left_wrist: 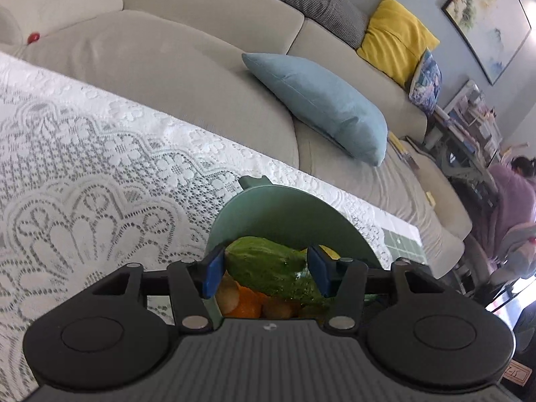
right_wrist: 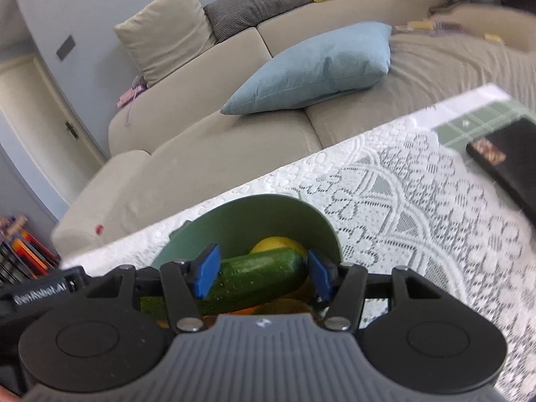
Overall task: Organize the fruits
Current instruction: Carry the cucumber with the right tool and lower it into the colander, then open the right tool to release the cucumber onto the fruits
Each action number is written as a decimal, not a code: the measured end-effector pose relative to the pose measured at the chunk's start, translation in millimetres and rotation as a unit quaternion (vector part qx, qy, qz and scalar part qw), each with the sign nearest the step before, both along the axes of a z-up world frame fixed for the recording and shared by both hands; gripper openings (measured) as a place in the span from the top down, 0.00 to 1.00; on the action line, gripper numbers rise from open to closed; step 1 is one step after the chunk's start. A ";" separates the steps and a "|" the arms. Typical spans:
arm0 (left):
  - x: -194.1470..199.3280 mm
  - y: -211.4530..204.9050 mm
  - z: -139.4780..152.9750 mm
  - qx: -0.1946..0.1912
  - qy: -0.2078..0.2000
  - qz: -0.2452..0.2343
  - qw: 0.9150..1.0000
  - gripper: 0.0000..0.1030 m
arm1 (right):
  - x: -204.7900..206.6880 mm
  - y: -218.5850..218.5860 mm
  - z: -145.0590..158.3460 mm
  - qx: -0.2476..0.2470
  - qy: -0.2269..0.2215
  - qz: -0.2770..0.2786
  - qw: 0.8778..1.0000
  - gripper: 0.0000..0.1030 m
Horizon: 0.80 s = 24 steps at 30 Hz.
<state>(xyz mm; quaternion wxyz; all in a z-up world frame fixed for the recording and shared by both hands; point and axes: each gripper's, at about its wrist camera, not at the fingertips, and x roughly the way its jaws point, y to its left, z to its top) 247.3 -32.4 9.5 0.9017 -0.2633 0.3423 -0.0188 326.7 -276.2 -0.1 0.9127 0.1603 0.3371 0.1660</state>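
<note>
The worktop (left_wrist: 83,167), spread with a white lace cloth, runs along in front of a beige sofa (left_wrist: 201,50), and a black book or box (right_wrist: 502,167) lies on its far right part in the right wrist view. Near both cameras stands the green bowl (left_wrist: 274,207), its far wall rising behind the fruit. In it lies a green cucumber (left_wrist: 271,268), resting on top of orange and pale round fruits (left_wrist: 248,301), with a yellow lemon (right_wrist: 278,244) just behind it against the bowl's far wall.

The relation that matters is the cucumber's long axis. In both views it runs roughly left to right across the gap between the blue pads, tilted a little (one end lower and nearer, the other higher and farther). The left tool (left_wrist: 266,273) is spread wide, its pads standing at either side of the cucumber's visible length; whether they touch it I cannot tell. The right tool (right_wrist: 264,274) is likewise spread wide around the same cucumber, its right pad close to the blunt end, contact again unclear.

Both tools sit about equally near. As I judge it, a grip along the length would be poor; a wrist turn to close across the narrow width would suit better.
</note>
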 end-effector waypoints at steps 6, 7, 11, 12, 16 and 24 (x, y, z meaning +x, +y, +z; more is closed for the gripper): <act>-2.1 -6.1 0.0 0.031 -0.010 -0.006 0.999 0.42 | -2.7 11.4 0.4 -0.042 -0.022 0.016 0.999 0.44; -2.2 -6.8 0.6 0.037 -0.011 -0.008 0.999 0.42 | -3.4 11.1 0.9 -0.045 -0.024 0.016 0.999 0.44; -3.6 -13.6 8.7 0.094 -0.024 -0.006 0.995 0.42 | -8.6 13.5 4.1 -0.075 -0.045 0.016 0.996 0.44; -4.8 -15.1 11.1 0.105 -0.032 -0.005 0.994 0.42 | -9.9 14.7 5.1 -0.080 -0.049 0.018 0.995 0.44; -10.3 -16.7 20.8 0.126 -0.049 -0.007 0.991 0.41 | -18.9 25.1 9.0 -0.107 -0.069 0.042 0.991 0.44; -32.7 -19.0 27.7 0.179 -0.044 -0.013 0.983 0.39 | -33.8 43.8 6.6 -0.155 -0.088 0.074 0.981 0.39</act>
